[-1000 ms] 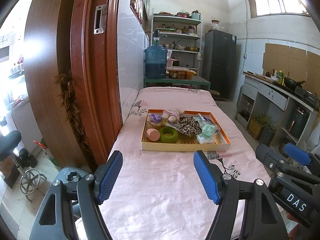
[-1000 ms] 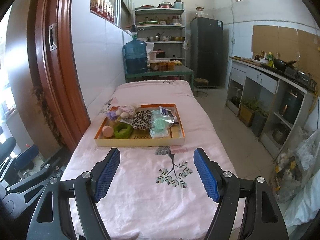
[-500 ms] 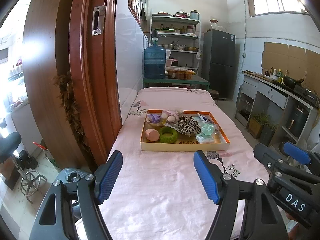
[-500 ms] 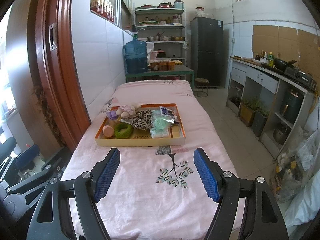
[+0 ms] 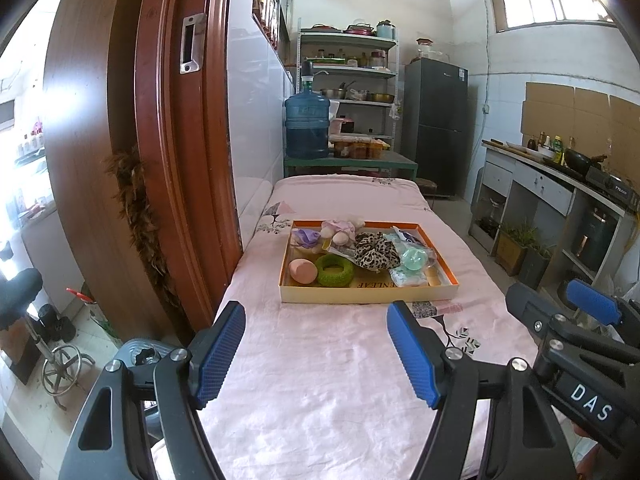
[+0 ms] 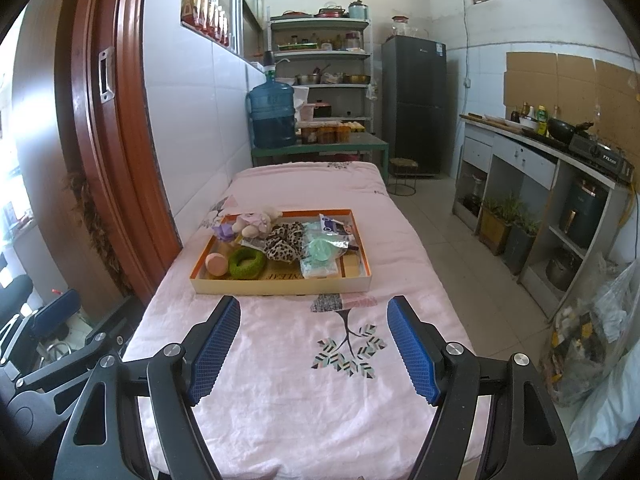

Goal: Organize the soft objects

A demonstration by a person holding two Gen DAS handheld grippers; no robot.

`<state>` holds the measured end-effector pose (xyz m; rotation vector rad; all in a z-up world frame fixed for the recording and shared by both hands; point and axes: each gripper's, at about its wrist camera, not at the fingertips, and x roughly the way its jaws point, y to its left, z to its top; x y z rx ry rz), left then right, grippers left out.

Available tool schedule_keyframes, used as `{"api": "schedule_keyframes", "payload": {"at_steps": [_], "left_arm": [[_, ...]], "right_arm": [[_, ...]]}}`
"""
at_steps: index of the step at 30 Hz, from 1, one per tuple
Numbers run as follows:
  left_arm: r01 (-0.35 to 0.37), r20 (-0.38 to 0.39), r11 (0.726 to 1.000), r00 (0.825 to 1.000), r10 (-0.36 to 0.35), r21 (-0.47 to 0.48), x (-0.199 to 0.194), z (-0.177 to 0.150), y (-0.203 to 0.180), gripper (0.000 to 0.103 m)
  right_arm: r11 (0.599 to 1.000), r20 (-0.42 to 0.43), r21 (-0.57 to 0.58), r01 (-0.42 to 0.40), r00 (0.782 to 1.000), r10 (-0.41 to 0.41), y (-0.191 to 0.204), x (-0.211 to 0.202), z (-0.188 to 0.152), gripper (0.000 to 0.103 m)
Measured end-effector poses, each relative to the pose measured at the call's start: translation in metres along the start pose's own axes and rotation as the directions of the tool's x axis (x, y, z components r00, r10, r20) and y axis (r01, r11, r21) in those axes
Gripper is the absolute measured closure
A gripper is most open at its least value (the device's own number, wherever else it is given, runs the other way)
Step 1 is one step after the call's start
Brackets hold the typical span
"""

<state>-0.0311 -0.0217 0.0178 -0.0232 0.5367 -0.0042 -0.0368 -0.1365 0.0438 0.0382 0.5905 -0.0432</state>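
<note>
Both grippers held wide open, empty, over pink cloth.

Left gripper (image 5: 316,354) and right gripper (image 6: 314,348) with jaws spread, gripping nothing, hovering above the pink-covered table (image 6: 280,392). Straight ahead of both sets of jaws, well beyond the blue pads: orange-rimmed tray (image 5: 368,295) holding the soft things. Inside, nearest the jaws, pink egg-shaped sponge (image 5: 302,271) touching green fuzzy ring (image 5: 334,270); behind, leopard-print scrunchie (image 5: 375,251); to its right a mint round item (image 5: 412,258) in clear wrapping, possibly a puff. Purple piece (image 5: 306,236) at the far left corner.
</note>
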Motion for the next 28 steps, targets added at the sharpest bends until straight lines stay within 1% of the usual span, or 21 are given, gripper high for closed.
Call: {"api": "schedule_keyframes", "payload": {"at_steps": [28], "left_arm": [[0.001, 0.002, 1.000, 1.000, -0.001, 0.016, 0.0007, -0.0008, -0.0019, 0.030]], "right_arm": [[1.000, -0.008, 0.008, 0.002, 1.000, -0.001, -0.0018, 0.0027, -0.0013, 0.026]]}}
